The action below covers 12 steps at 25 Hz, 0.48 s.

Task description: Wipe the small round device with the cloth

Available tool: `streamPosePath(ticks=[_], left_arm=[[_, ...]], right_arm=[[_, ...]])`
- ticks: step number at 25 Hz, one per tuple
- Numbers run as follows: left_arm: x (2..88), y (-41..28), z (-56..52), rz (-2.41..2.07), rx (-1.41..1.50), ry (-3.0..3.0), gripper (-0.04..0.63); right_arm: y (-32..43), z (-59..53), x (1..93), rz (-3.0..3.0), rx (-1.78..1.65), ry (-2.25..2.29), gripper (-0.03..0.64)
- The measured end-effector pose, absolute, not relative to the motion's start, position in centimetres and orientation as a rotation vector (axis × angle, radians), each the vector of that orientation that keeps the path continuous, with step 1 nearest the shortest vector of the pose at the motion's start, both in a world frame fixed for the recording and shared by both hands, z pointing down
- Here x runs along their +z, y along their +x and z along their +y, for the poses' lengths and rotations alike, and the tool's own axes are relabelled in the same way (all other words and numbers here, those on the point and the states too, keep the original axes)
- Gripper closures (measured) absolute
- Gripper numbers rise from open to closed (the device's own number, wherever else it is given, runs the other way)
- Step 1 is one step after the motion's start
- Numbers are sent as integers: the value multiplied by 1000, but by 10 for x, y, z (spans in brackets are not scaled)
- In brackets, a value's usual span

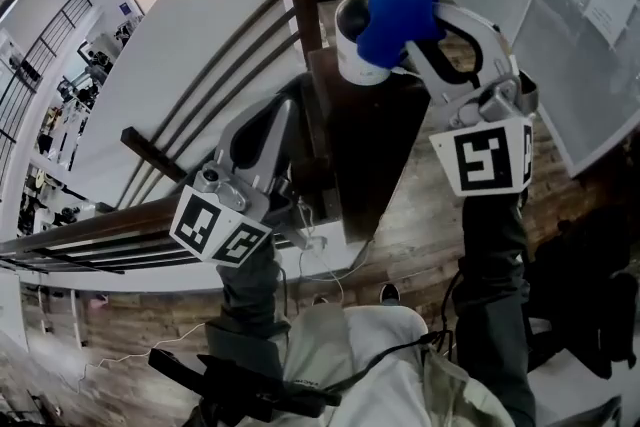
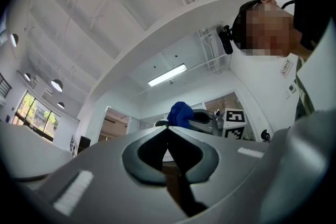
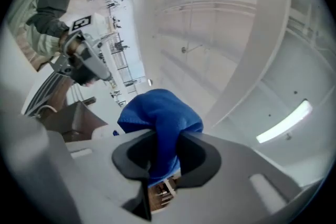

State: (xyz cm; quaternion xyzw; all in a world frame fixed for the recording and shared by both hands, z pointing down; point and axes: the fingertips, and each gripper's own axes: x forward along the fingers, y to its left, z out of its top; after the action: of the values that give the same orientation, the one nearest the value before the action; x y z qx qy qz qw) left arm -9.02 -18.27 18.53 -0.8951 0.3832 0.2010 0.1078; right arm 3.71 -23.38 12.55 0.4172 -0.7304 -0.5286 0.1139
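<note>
Currently, in the head view, your right hand-held gripper is clenched on the blue cloth. The bunched cloth is pressed over the far-side rim of the small round device. That white device stands just ahead of the right jaws, at the far end of the dark worktop. Your left hand-held gripper hangs nearer to you, well short of the device and touching nothing.

From the left gripper view, the left hand-held gripper has its jaws pressed together with nothing between them. The cloth shows straight ahead of it, beyond the jaw tips.

From the right gripper view, the right hand-held gripper has both jaws pinching a fold of the cloth, which billows out past the tips. A white edge just below and left of the cloth looks like the device.

As a judgement: the cloth is picked up and brought onto the device, so wiping is at its start or under way. The passes over the top and sides look left to do, and no view shows how clean the device is.
</note>
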Motion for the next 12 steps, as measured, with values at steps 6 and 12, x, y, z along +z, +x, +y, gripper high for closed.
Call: streamPosePath(ticks=[6, 12], left_arm=[[188, -89, -179, 1147, 577, -2628, 603], [189, -92, -174, 1162, 554, -2629, 603]], right_arm=[[49, -299, 150, -2035, -1397, 1173, 532], [47, -285, 190, -1940, -1356, 1081, 532]])
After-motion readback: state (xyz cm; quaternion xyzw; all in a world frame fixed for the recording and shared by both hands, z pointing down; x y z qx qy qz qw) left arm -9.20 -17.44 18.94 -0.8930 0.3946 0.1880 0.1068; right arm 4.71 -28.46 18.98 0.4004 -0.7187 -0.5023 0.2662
